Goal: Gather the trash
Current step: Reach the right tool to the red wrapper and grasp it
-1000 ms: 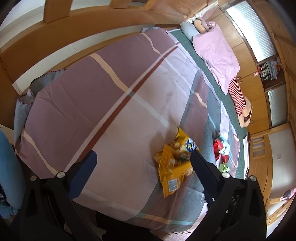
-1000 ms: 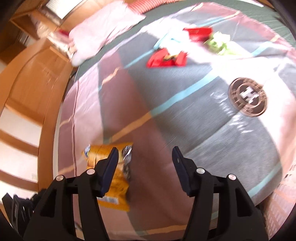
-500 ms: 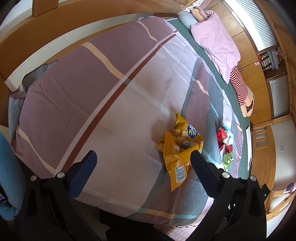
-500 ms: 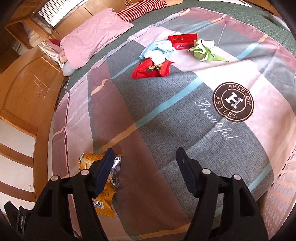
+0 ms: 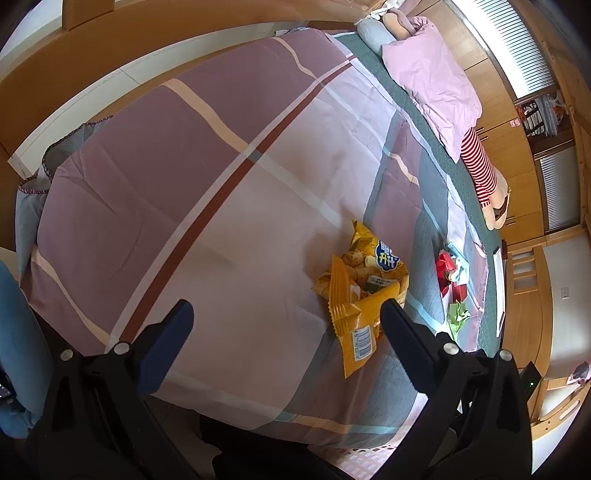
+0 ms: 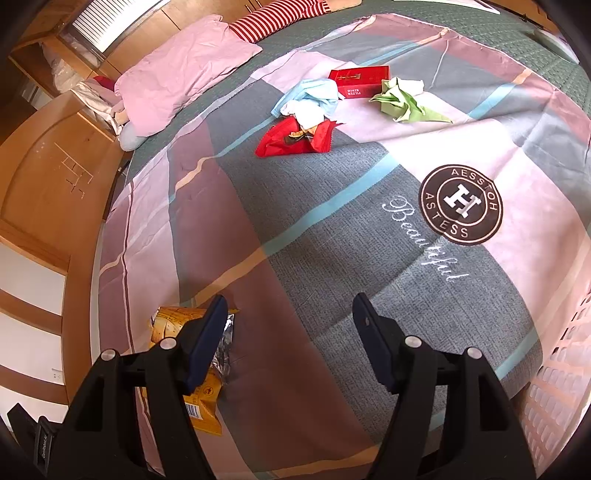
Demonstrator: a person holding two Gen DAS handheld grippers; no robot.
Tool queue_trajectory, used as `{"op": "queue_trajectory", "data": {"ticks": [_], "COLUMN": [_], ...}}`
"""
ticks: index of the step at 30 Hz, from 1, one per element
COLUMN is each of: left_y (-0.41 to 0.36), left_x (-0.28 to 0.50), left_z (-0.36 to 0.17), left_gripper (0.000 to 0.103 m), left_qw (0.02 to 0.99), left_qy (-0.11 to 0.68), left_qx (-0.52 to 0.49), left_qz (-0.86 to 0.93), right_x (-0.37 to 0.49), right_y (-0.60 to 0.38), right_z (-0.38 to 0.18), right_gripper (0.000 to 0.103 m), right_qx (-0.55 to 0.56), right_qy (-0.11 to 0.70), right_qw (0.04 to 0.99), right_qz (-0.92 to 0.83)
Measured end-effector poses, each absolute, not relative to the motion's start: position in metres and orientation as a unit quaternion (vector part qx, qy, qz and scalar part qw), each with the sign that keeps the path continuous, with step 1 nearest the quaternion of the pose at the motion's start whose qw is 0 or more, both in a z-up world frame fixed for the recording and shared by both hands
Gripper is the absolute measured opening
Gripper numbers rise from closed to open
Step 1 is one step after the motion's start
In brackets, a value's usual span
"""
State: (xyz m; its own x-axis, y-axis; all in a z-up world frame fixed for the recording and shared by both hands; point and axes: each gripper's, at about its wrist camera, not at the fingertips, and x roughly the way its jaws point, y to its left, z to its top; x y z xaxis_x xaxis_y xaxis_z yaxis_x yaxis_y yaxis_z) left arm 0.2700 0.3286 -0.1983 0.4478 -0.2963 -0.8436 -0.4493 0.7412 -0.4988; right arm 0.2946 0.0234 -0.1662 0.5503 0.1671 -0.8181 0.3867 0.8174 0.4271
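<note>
Trash lies on a plaid bedspread (image 5: 207,177). A yellow chip bag (image 5: 360,291) lies just ahead of my left gripper (image 5: 286,314), near its right finger; it also shows in the right wrist view (image 6: 199,376), partly behind the left finger. Farther off lie a red wrapper (image 6: 295,138), a blue and white tissue wad (image 6: 310,101), a red carton (image 6: 360,81) and crumpled green paper (image 6: 402,105). My right gripper (image 6: 288,314) hovers open above the grey patch. Both grippers are open and empty.
A pink pillow (image 6: 181,88) and a red-striped plush (image 6: 280,16) lie at the head of the bed. A white slotted basket (image 6: 557,398) stands at the bed's near edge, also low in the left view (image 5: 362,458). Wooden wardrobe and bed frame surround.
Both grippers have drawn back and risen a little, so more of the bed shows. The right view has steadied and swung toward the red wrapper pile. Nothing on the bed has moved.
</note>
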Motion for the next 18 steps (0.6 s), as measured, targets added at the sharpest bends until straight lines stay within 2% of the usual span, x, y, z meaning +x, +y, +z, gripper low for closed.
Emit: {"op": "queue_trajectory", "data": {"ticks": [9, 13, 16, 18], "left_y": [0.360, 0.357, 0.348, 0.342], "left_x": [0.251, 0.253, 0.260, 0.265], "left_z": [-0.187, -0.185, -0.190, -0.193], "left_gripper": [0.100, 0.100, 0.100, 0.100], "left_qw": [0.778, 0.779, 0.775, 0.771], "left_qy": [0.461, 0.466, 0.483, 0.495], "left_qx": [-0.414, -0.408, -0.401, -0.395], "left_qz": [0.107, 0.093, 0.078, 0.067], "right_x": [0.309, 0.347, 0.394, 0.425], "right_y": [-0.012, -0.021, -0.025, -0.026], "right_z": [-0.143, -0.144, -0.154, -0.169], "right_gripper": [0.069, 0.080, 0.083, 0.083], "right_qx": [0.261, 0.229, 0.201, 0.185], "right_qy": [0.388, 0.368, 0.365, 0.397], "right_qw": [0.874, 0.890, 0.900, 0.890], "right_qz": [-0.136, -0.142, -0.129, -0.127]}}
